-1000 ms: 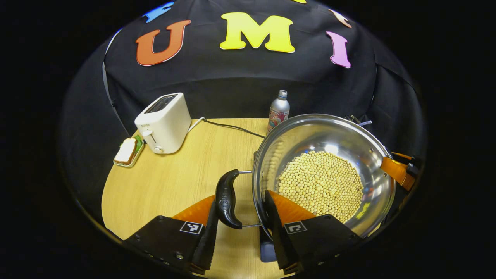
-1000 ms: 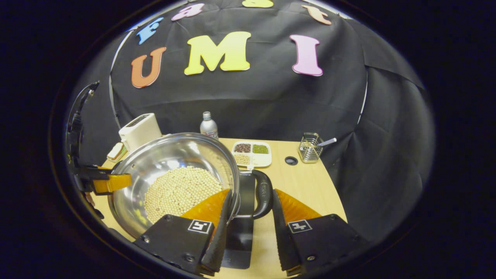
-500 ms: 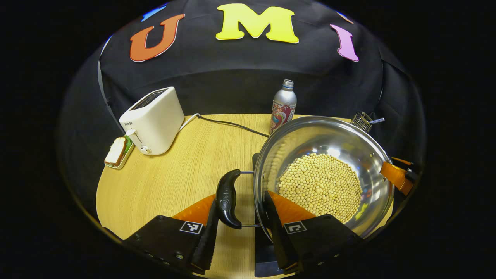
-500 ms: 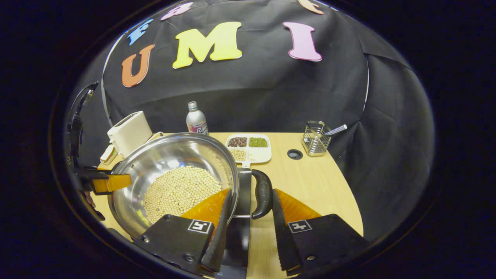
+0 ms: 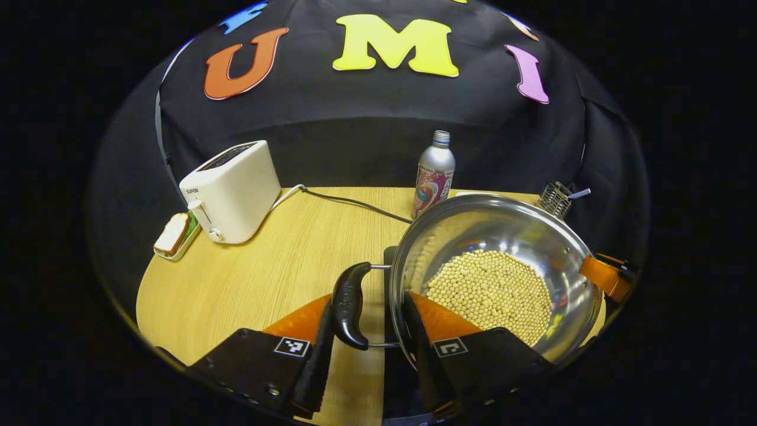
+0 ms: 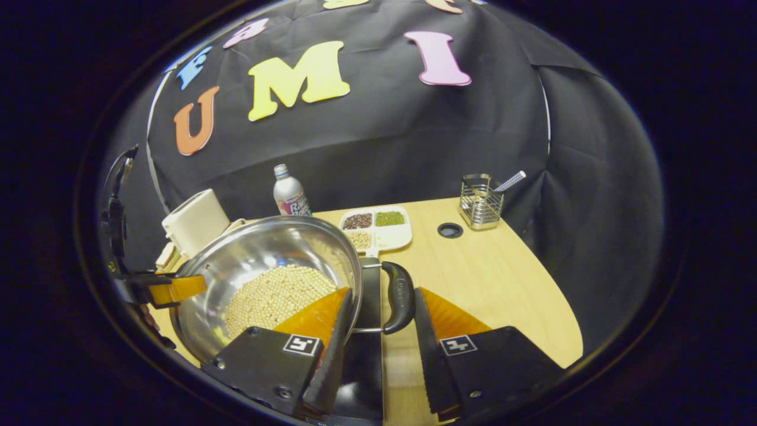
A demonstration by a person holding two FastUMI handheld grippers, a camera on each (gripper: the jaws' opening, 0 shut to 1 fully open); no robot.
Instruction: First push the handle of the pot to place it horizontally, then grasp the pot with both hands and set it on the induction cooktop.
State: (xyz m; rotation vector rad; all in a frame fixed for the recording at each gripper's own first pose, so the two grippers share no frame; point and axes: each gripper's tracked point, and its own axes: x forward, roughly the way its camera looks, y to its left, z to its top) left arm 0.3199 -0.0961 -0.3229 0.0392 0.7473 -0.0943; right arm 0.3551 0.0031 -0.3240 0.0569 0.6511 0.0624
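A steel pot (image 5: 502,234) holding soybeans (image 5: 491,290) hangs between both grippers. My left gripper (image 5: 368,300) is shut on the pot's black left handle (image 5: 349,305), one finger outside the handle and the other inside the rim. In the right gripper view my right gripper (image 6: 381,293) grips the other black handle (image 6: 402,296) and the rim of the pot (image 6: 254,254) the same way. The black induction cooktop (image 5: 391,378) lies right under the pot, also visible as the cooktop (image 6: 364,367) between the right fingers. The far orange finger (image 5: 603,275) belongs to the right gripper.
On the wooden table (image 5: 266,278) stand a white toaster (image 5: 230,192) with its cord (image 5: 355,204), a sandwich dish (image 5: 172,235) and a metal bottle (image 5: 434,174). A white tray of beans (image 6: 375,228), a cable hole (image 6: 450,230) and a wire holder (image 6: 482,201) sit behind the pot.
Both grippers have carried the pot together over the table. More of the black cooktop now shows beneath the pot. Neither grip has changed.
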